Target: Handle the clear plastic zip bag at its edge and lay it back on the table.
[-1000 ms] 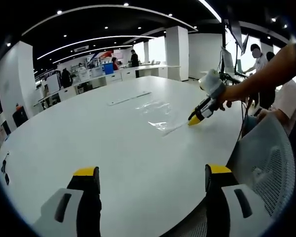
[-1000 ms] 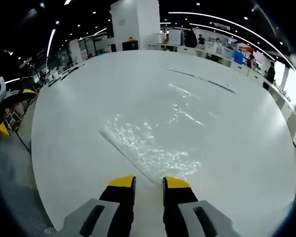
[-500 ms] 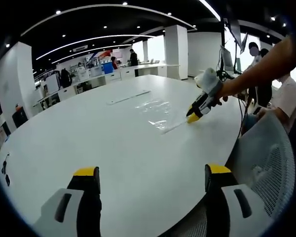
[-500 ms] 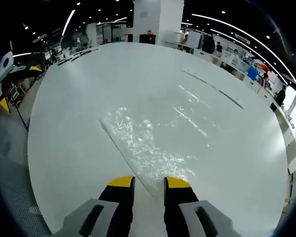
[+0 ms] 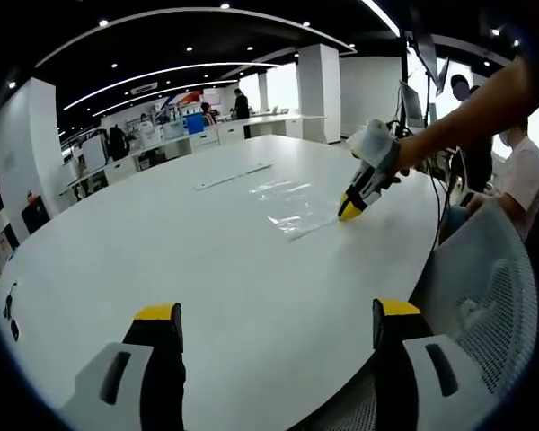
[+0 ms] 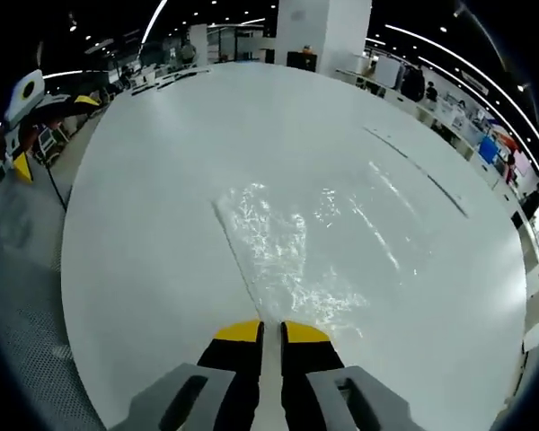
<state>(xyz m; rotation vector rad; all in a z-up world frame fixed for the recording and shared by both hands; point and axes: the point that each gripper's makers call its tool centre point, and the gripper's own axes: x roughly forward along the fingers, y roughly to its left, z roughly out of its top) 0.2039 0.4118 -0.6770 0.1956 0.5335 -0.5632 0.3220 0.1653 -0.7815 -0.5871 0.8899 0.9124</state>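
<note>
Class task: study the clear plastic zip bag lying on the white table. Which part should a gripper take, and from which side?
Take the clear plastic zip bag at its near corner, on the stiffer seal strip edge, coming in low from the white table's edge. It lies flat, so only edges offer purchase; the right gripper sits there.

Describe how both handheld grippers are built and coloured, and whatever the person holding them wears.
Left gripper: two black jaws with yellow tips on grey bodies with dark slots. Right gripper: the same black jaws, yellow tips, grey bodies; seen from the left gripper view, it has a whitish body. The arm holding it is bare, no sleeve visible.
</note>
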